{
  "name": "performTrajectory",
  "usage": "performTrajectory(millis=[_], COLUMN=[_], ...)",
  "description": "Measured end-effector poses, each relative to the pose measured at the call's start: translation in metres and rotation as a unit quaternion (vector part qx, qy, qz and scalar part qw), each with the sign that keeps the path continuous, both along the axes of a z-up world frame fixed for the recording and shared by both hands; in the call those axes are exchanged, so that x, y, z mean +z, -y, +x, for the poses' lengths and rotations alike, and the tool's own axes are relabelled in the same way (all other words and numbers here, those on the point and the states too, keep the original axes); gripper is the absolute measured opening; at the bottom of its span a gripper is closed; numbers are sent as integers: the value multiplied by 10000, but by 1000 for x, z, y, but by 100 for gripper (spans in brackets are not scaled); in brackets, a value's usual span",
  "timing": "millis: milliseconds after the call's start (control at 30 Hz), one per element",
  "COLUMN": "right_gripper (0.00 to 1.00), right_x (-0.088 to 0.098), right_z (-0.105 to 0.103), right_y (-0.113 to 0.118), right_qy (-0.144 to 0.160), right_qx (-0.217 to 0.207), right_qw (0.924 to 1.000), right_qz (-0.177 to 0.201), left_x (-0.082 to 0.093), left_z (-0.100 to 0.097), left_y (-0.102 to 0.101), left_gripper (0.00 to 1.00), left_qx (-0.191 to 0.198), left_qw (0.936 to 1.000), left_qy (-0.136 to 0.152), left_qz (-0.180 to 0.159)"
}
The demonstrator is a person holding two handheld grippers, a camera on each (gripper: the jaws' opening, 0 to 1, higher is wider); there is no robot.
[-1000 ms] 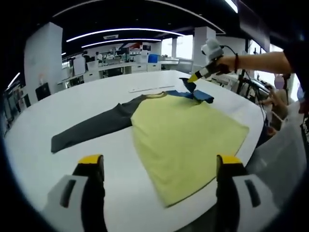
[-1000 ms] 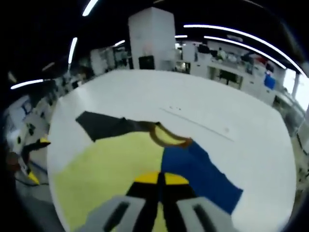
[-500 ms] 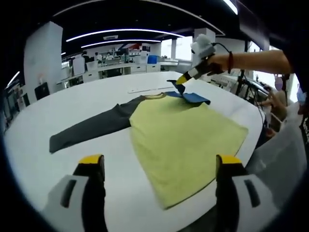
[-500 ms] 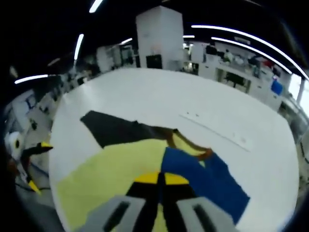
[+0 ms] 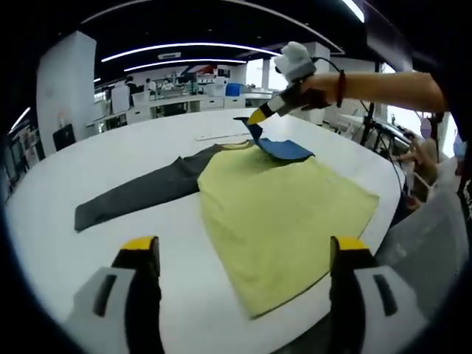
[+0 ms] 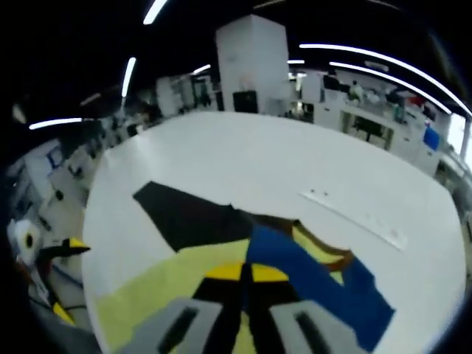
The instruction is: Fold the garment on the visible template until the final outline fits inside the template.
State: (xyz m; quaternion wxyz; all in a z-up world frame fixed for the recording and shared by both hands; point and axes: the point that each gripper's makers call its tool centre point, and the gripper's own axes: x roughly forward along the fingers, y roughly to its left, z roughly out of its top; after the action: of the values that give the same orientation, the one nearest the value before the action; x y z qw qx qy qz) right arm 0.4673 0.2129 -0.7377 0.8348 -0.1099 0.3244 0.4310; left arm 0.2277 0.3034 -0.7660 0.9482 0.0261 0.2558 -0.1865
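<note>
Right gripper view: your right gripper (image 6: 242, 274) is pinching the blue sleeve (image 6: 317, 284) with jaws closed, lifting it over the yellow shirt (image 6: 158, 291). Left gripper view is giving you your left gripper (image 5: 243, 254) hanging wide open, holding nothing, above the white table (image 5: 110, 155), with the gray sleeve (image 5: 136, 193) lying flat, unobstructed.

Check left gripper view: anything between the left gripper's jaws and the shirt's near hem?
Bare white table there; the left gripper is open, short of the yellow shirt.

big white round table (image 5: 147, 144) | yellow shirt with gray sleeve (image 5: 280, 206) spread flat on top | thin pale strip (image 5: 230, 136) lying past the collar
</note>
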Motion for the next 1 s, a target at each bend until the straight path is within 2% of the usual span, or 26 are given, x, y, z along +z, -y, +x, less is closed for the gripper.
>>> performTrajectory(millis=[467,667,833,1000], right_gripper=[0,0,0,1], right_x=[-8,-21,-36,-44], right_z=[-8,-10,-18,-26], right_y=[-28,-34,-44,-54], right_qy=[-155,-260,-467,-688], right_qx=[134,146,121,36], right_qw=[9997,9995,9988,9974], right_qz=[132,80,60,218], left_x=[-1,-2,-1,-4], left_z=[-2,-3,-3,-2], left_y=[-2,-2,-4,-9], left_gripper=[93,93,92,92], left_qx=[36,52,81,106], left_qw=[10000,9999,9999,9999], left_qy=[-75,-117,-110,-122], left_qz=[12,37,26,12])
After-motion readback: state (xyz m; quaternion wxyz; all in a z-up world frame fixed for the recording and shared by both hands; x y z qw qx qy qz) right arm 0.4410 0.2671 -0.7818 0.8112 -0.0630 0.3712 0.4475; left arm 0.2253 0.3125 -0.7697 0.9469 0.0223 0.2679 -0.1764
